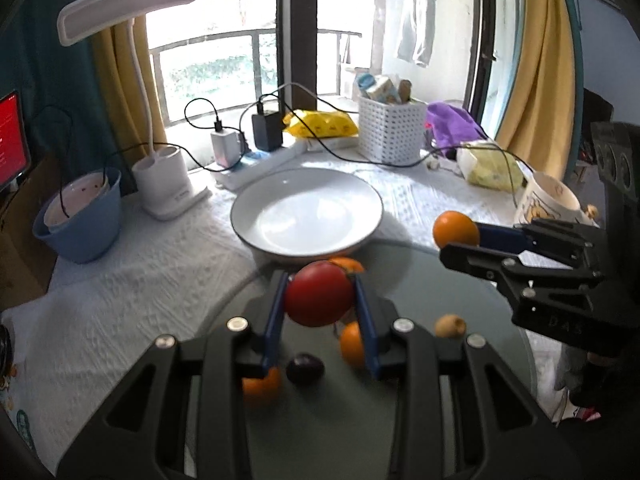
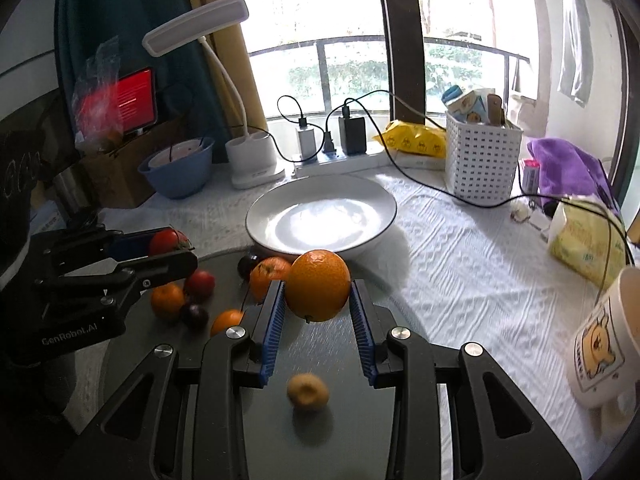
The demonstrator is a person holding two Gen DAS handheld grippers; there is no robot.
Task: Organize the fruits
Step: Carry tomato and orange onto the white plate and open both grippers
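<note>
My left gripper is shut on a red tomato and holds it above the dark round board, just short of the empty white plate. My right gripper is shut on a large orange, also lifted in front of the plate. The orange and right gripper show at the right of the left wrist view. On the board lie mandarins, dark plums, another red fruit and a small brown fruit.
A white basket, power strip with chargers, desk lamp and blue bowl stand behind the plate. A mug and a yellow packet sit at right. Cables cross the white cloth.
</note>
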